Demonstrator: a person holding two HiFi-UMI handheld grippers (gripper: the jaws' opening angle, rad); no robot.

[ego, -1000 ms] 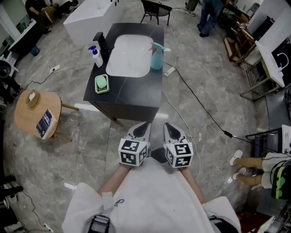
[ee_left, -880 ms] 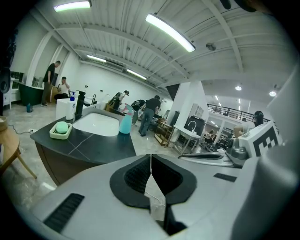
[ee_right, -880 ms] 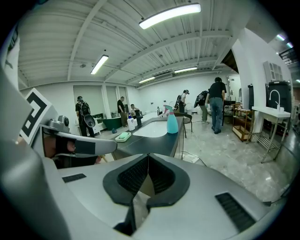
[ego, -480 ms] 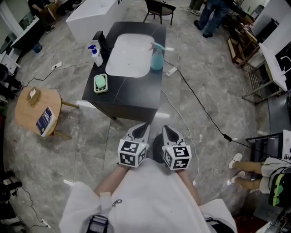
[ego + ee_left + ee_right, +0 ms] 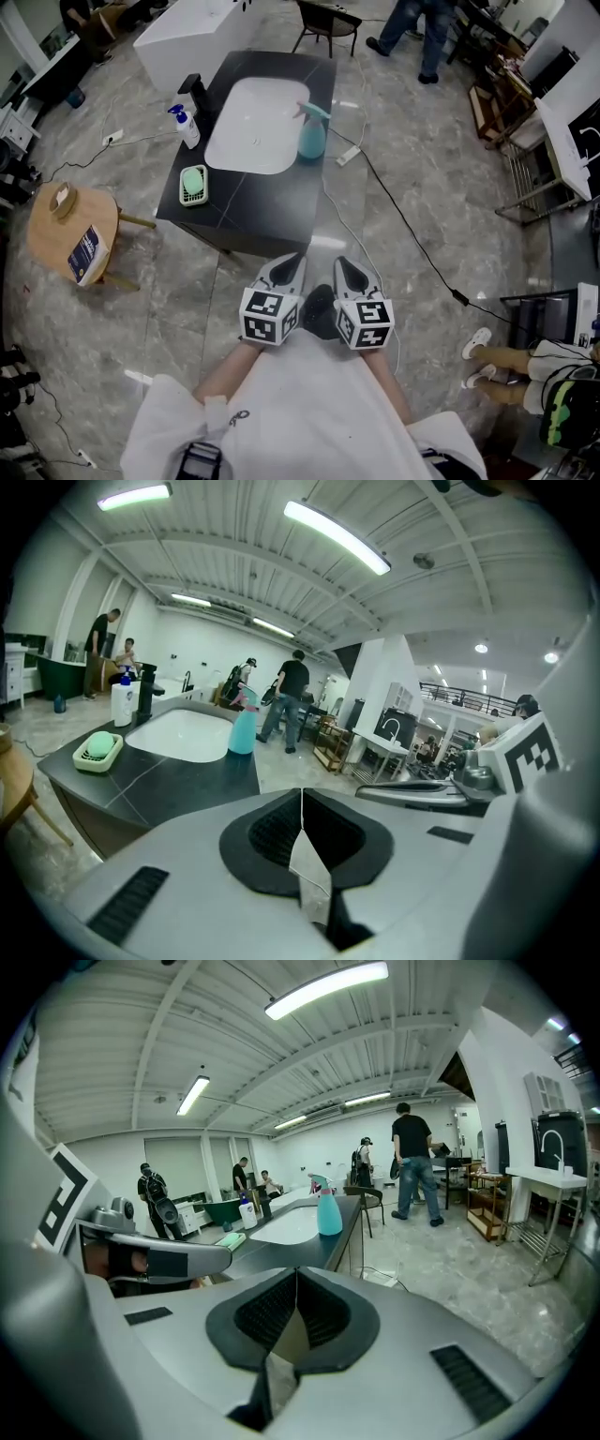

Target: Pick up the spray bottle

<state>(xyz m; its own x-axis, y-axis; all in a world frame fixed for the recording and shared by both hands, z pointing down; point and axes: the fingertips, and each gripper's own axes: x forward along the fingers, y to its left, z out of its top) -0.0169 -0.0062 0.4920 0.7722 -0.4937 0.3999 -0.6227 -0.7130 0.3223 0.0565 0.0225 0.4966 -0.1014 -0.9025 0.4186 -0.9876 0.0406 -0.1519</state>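
Standing on the black counter, just to the right of the white sink, the teal spray bottle is well apart from both tools. The left gripper and right gripper sit side by side in front of the counter, each with jaws pressed together and nothing between them.

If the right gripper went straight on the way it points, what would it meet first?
Probably the black counter's near edge, well short of the spray bottle; depth is unclear.

Counter shifted left in head view, bystander mid-stride
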